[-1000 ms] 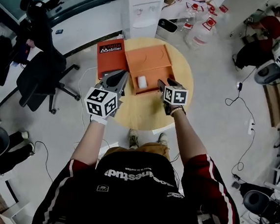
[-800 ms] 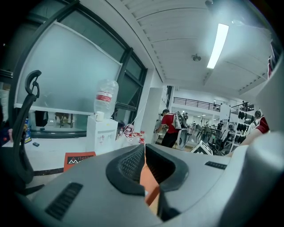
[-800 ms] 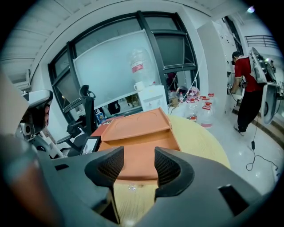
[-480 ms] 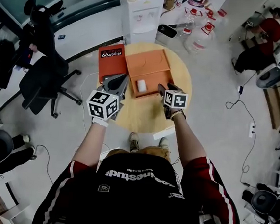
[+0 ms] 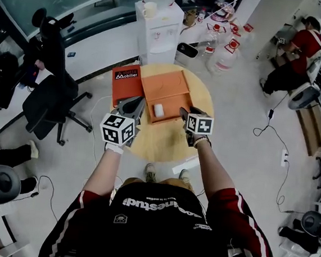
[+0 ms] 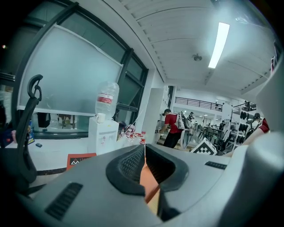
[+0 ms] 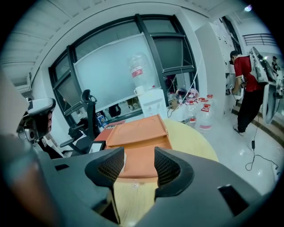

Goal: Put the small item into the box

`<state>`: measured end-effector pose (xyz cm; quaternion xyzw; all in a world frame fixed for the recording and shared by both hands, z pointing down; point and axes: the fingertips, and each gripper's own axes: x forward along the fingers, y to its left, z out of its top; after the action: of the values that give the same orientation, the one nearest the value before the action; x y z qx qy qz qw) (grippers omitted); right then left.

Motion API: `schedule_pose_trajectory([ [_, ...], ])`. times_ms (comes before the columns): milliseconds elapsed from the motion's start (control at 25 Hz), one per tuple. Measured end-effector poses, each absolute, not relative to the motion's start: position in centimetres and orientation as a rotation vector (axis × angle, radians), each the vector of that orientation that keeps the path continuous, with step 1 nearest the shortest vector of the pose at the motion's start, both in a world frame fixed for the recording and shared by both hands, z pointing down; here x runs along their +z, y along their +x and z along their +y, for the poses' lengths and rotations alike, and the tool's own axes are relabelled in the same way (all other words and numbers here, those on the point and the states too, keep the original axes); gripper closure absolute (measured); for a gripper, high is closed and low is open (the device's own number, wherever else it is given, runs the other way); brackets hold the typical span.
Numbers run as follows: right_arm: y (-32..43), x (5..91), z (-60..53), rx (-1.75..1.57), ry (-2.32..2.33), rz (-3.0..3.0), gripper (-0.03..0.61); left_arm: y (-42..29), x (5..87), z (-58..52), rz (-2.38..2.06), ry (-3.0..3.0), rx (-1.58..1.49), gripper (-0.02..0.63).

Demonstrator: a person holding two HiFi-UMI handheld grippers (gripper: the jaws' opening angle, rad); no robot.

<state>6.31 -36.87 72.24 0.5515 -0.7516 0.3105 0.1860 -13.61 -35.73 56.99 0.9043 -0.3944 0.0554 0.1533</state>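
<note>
Since the small item point(image 5: 159, 110) already lies in the box point(image 5: 173, 87), with left gripper point(image 6: 144, 155) jaws together, right gripper point(image 7: 139, 162) jaws apart and both empty, a careless right-side move could knock the box along the worktop point(image 5: 159, 145).

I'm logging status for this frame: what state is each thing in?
Orange box: open.
Small white item: lying inside the box.
Left gripper: jaws together, nothing held.
Right gripper: jaws apart, nothing between them.
</note>
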Motion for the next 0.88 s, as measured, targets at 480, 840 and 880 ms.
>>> schedule_pose_trajectory([
  [480, 8.8, 66.9, -36.4, 0.812, 1.540, -2.189, 0.347, -10.9, 54.2, -35.9, -1.186, 2.570, 0.110, 0.591],
  [840, 10.9, 63.0, -35.2, 0.770, 1.486, -2.295, 0.350, -8.0, 51.6, -35.8, -1.253, 2.554, 0.084, 0.591],
  [880, 11.2, 62.7, -35.1, 0.764, 1.484, -2.300, 0.350, -7.8, 51.3, -35.8, -1.258, 2.554, 0.086, 0.591],
])
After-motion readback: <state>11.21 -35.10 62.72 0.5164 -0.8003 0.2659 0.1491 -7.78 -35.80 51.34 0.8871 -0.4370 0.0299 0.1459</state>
